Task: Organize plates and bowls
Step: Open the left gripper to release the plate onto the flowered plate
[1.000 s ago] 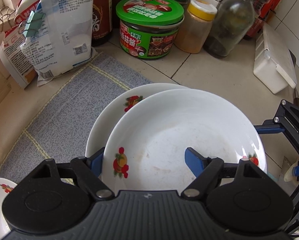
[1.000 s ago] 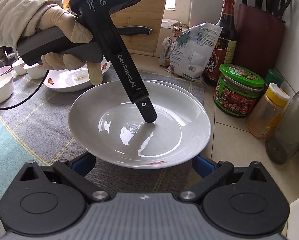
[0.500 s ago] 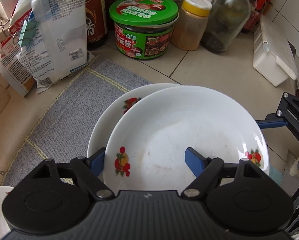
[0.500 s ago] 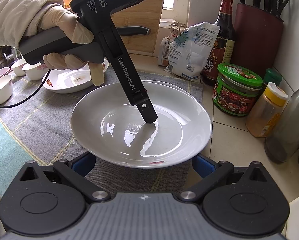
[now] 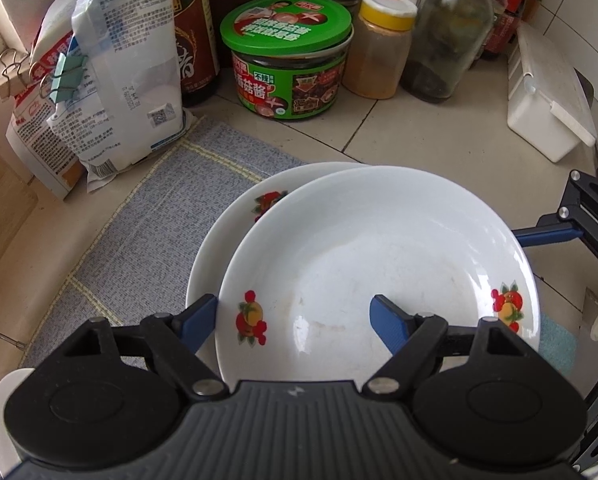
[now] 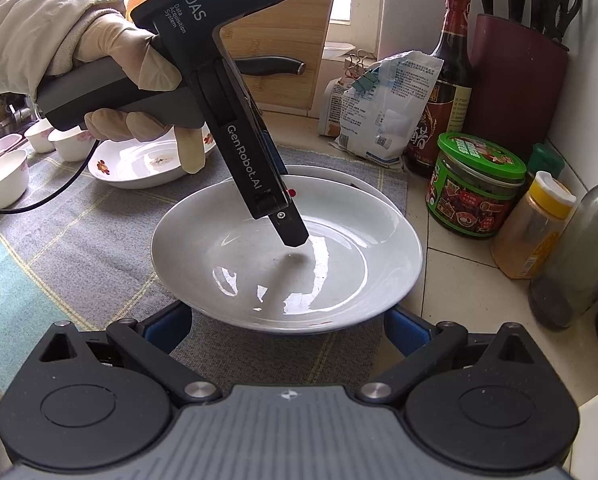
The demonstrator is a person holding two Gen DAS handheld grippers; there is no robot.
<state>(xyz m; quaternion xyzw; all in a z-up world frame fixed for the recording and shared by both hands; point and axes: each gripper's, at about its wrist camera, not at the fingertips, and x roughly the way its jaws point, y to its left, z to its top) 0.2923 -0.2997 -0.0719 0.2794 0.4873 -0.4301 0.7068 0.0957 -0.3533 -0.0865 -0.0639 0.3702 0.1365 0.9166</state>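
Observation:
A white plate with fruit prints (image 5: 379, 264) lies on a second matching plate (image 5: 235, 216), offset toward the right, on the grey mat (image 5: 147, 208). My left gripper (image 5: 295, 320) stands open astride the top plate's near rim, one finger outside it and one inside the plate. In the right wrist view the same top plate (image 6: 259, 280) sits just ahead of my right gripper (image 6: 287, 328), which is open and empty with its fingers at either side below the rim. A third plate (image 6: 139, 166) and small bowls (image 6: 3, 178) lie at the left.
A green-lidded jar (image 5: 289, 64), a yellow-capped spice jar (image 5: 381, 46), a glass bottle (image 5: 447, 36), a dark sauce bottle (image 5: 193, 36) and flour bags (image 5: 111, 80) crowd the back. A white box (image 5: 543, 104) stands at the right. A knife block (image 6: 511, 80) stands by the wall.
The left gripper and its view have shifted a little toward the jars at the back. The top plate stays on the lower one. The right gripper stays open.

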